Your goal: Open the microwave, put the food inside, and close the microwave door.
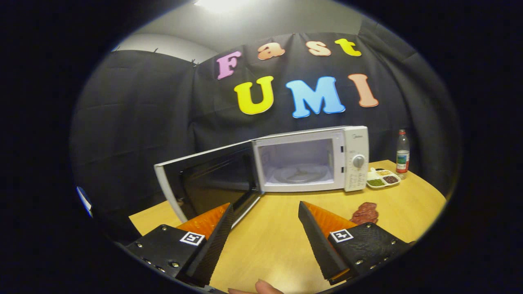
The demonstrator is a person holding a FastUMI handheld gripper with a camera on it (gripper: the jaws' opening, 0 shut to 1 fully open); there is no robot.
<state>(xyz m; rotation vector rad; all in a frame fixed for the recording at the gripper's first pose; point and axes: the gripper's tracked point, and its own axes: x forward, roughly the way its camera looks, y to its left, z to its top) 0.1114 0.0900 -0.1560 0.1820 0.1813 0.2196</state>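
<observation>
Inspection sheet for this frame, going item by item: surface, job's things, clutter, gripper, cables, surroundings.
Surface: wooden table, bare between the fingers.
Job's things: microwave at the back of the table, its door swung wide open, chamber showing only the turntable; food, reddish slices, lying on the table just beyond the right finger.
Clutter: divided dish with small portions and a bottle, both right of the microwave.
Gripper: gripper open, fingers apart over the table, holding nothing; a fingertip of the person shows below.
Cables: nothing seen.
Surroundings: black cloth wall behind the table.
</observation>
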